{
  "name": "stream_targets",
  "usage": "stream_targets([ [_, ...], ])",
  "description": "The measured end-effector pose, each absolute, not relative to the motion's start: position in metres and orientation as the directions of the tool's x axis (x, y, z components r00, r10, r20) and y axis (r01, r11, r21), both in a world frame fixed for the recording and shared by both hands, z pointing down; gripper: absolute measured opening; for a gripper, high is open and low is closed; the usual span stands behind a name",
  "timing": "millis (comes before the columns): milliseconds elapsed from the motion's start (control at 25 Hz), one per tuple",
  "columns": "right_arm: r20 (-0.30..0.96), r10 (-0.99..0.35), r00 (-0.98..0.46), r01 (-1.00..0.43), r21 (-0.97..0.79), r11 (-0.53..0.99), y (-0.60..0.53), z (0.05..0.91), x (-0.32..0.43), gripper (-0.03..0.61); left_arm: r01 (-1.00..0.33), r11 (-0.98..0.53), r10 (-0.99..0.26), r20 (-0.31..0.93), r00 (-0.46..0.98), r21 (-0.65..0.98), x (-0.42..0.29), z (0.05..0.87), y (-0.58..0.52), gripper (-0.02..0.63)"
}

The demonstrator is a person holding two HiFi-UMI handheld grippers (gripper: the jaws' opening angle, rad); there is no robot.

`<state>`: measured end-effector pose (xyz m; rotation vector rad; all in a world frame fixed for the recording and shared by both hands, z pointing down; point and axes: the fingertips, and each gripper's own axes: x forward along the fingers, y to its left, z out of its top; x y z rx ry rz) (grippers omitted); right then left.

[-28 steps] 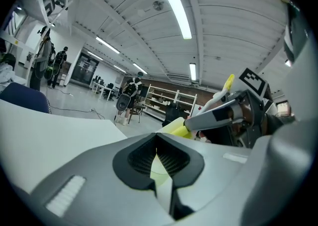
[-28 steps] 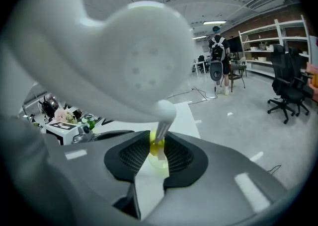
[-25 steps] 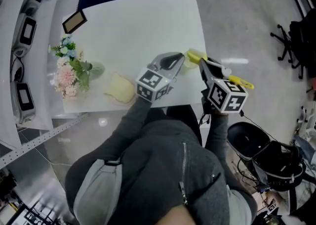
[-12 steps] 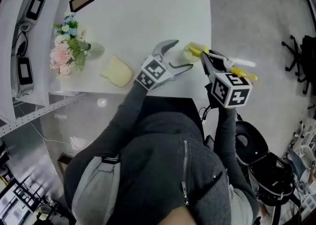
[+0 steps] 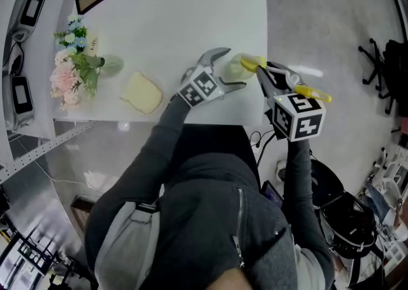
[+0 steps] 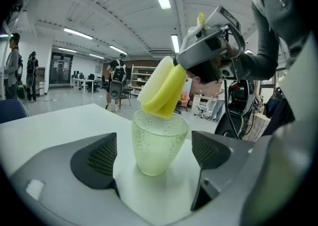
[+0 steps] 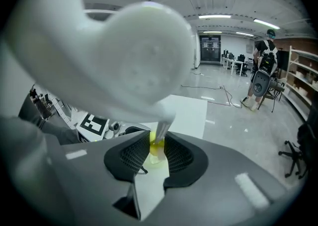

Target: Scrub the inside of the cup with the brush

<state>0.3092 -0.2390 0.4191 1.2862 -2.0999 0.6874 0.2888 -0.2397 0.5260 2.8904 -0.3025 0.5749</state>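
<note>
1. The left gripper (image 6: 155, 156) stands wide, its jaws having just been opening; the cup stands between the pads, untouched by either.
2. The right gripper (image 7: 157, 154) is clamped on the thin handle of the brush, reaching in from the right and pointing down toward the cup.
3. The white desk (image 5: 178, 21) carries everything.
4. A bunch of pink and white flowers (image 5: 70, 72) lies near its left edge.
5. A pale yellow pad (image 5: 141, 93) lies just right of the flowers, well apart from the cup.
6. The cup (image 6: 156, 143), translucent pale green with a dimpled wall, stands upright near the desk's front right edge.
7. The brush (image 6: 161, 88) has a yellow sponge head, tilted, with its lower end at the cup's rim.
</note>
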Motion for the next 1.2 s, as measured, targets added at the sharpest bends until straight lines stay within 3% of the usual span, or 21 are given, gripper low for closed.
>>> stream_targets([
  [440,0.724,-0.576,-0.38,-0.89,-0.117,0.44,-0.24,0.426,0.306,0.092,-0.188,-0.981,-0.164,0.342,0.925,0.04,0.316,0.536,-0.244,0.465],
  [520,0.73,-0.572,-0.374,-0.889,-0.105,0.447,-0.239,0.427,0.305,0.092,-0.185,-0.982,-0.168,0.335,0.927,0.022,0.318,0.539,-0.243,0.39],
  [1200,0.844,-0.417,-0.338,-0.722,0.052,0.69,-0.238,0.454,0.288,0.091,-0.173,-0.985,-0.158,0.327,0.932,0.016,0.322,0.539,-0.24,0.385],
])
